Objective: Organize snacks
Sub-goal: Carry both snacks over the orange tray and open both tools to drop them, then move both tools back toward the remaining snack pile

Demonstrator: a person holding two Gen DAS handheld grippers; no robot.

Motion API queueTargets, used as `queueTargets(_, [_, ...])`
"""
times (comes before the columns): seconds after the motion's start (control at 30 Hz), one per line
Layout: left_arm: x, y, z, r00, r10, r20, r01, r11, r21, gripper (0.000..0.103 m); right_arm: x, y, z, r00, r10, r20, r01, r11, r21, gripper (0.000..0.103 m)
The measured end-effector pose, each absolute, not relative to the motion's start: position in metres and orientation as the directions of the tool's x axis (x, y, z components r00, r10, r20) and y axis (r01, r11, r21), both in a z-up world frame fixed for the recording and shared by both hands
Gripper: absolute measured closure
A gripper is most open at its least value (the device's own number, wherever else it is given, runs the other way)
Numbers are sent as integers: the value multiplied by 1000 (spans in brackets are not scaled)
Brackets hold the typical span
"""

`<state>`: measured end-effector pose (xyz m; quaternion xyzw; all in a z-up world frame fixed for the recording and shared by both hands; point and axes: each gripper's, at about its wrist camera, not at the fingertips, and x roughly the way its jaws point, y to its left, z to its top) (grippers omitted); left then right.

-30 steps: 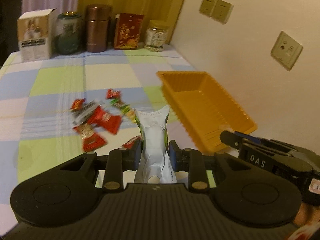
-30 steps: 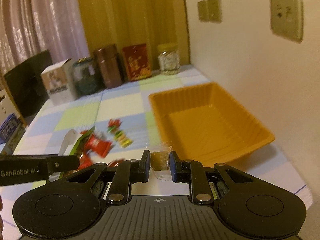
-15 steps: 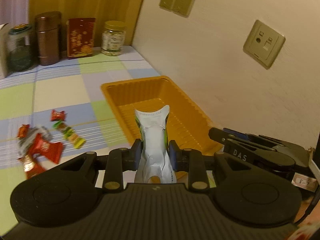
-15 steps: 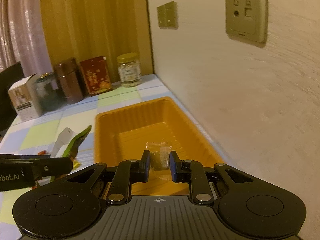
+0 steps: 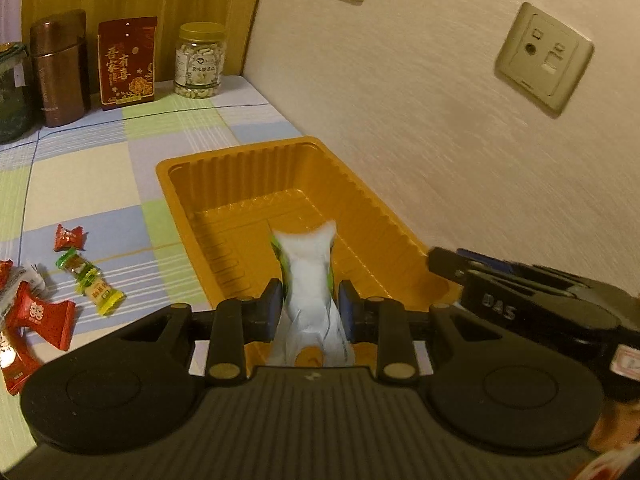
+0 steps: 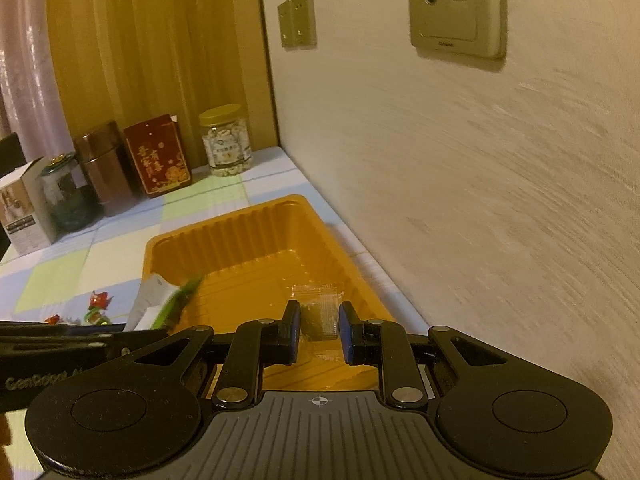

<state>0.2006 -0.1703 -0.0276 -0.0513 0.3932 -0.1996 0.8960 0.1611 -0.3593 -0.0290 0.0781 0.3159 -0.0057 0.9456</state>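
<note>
An orange plastic tray [image 5: 384, 216] stands by the wall; it also shows in the right wrist view [image 6: 160, 248]. My left gripper [image 5: 308, 310] is shut on a white and green snack packet [image 5: 310, 276], held over the tray's near end. My right gripper [image 6: 319, 330] holds a small clear-wrapped candy [image 6: 320, 312] between its pads over the tray; the pads sit a little apart from the wrapper's sides. The white and green packet also shows in the right wrist view [image 6: 160, 304]. Several loose candies, red [image 5: 42, 316] and green-yellow [image 5: 90, 280], lie on the checked tablecloth left of the tray.
At the table's back stand a nut jar [image 5: 200, 62], a red box [image 5: 127, 62], a brown canister [image 5: 60, 68] and a white carton [image 6: 24, 204]. The wall with its sockets [image 5: 544, 58] runs close along the tray's right side.
Both grippers have moved right and forward from the table to over the tray, carrying their snacks. The right gripper's pads look slightly wider apart around the clear candy.
</note>
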Motion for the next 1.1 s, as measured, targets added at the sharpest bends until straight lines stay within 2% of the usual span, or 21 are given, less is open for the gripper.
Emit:
queueTargets(0.03, [201,-170,-28,617,-389,-684,316,918,-237,67,161,-361,-29,799,39,-600,63,987,148,82])
queueTargets(0.33, [185,-131,-25,650,-347,-677,242,938,-249,67,164,-359,-32,793,77,-604,50,980,191,82])
queueTargets(0.63, [167,-100,-25,662,-304,-685,173,951,-255,64,177,-348,-30,788,183,-587,-19,962,273,82])
queueTargets(0.7, [162,-96,-24,665,-289,-689,159,956,-247,61,178,-345,-28,791,192,-581,-25,959,284,64])
queueTargets(0.73, [159,-93,-24,668,-277,-690,154,959,-236,60,177,-345,-27,796,194,-574,-26,957,288,43])
queueTargets(0.77, [154,-91,-23,674,-264,-690,151,964,-221,60,175,-344,-25,803,194,-563,-26,956,292,39])
queueTargets(1.1, [117,-52,-21,697,-182,-693,87,982,-170,51,143,-331,-9,780,223,-585,-7,937,349,39])
